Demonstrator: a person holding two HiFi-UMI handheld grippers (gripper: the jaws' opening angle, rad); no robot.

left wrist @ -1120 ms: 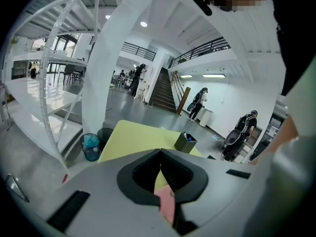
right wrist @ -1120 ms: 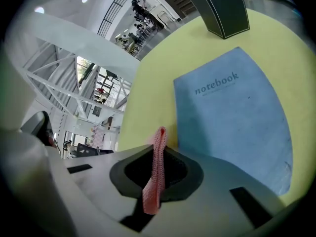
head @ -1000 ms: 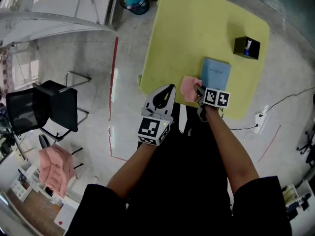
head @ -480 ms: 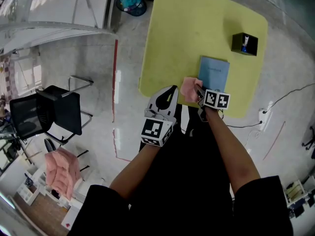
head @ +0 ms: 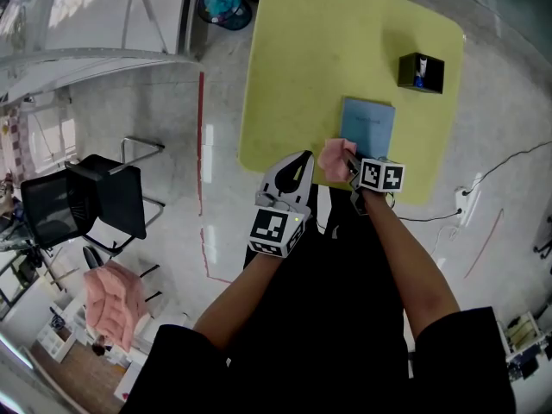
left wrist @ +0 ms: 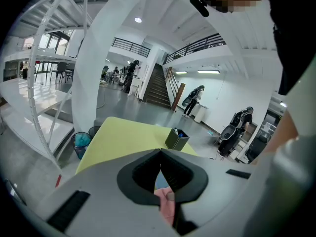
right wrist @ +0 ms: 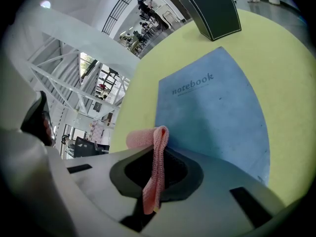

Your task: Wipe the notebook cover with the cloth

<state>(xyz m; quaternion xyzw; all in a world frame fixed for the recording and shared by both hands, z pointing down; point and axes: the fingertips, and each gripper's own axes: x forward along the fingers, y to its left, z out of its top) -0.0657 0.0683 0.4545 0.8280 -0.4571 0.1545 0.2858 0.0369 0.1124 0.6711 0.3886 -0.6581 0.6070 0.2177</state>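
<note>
While the right gripper [head: 348, 161] reaches over the near edge of the yellow-green table [head: 302, 59], its jaws are pressed together on a pink cloth [head: 332, 156]. In the right gripper view a folded strip of that cloth runs up between the jaws, and its free end curls over to the left past their tips. The cloth sits at the near left corner of the blue notebook [head: 368, 126]; whether it actually touches the cover I cannot say from these views.

The notebook lies flat and closed on the right half of the table, close to the near edge, with the word "notebook" printed on its cover. Beyond it, toward the far right corner and clear of it, stands a small black box [head: 421, 72] with something blue inside.

To the left of the right gripper, the left gripper [head: 302, 156] has its tips at the table's near edge. Its jaws meet at the tips and grip nothing; the pink seen through the gap behind them is the cloth in the other tool.

On the pale floor to the left stands a black chair [head: 82, 201], and a bin [head: 222, 5] sits off the table's far left corner.
</note>
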